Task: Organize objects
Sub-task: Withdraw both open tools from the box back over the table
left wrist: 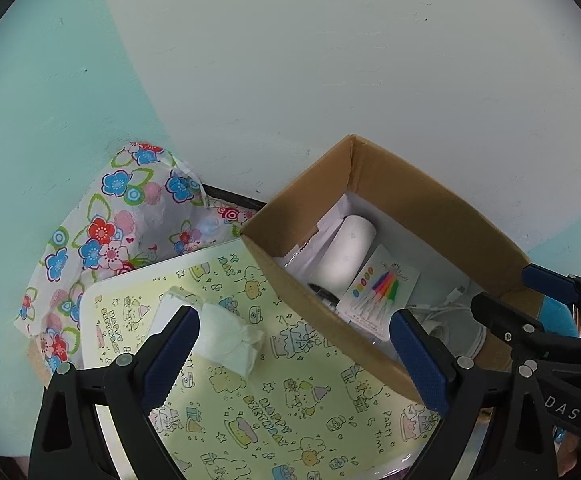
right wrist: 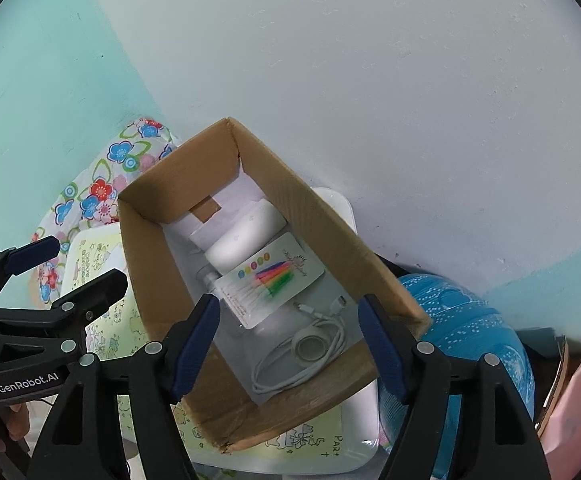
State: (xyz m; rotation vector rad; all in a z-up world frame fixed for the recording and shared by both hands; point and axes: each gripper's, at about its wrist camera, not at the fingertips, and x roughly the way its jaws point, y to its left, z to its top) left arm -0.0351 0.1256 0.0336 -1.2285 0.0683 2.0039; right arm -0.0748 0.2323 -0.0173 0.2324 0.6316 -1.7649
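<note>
Overhead, white wall meets birthday-print tray.

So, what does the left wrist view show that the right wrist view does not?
Only the left wrist view shows the folded white tissue lying on the yellow birthday-print tray between the open left gripper fingers. Only the right wrist view shows the blue dotted object and the pink item beside the box. Both show the cardboard box holding the candle pack, white cable and white case, plus the floral bag.
</note>
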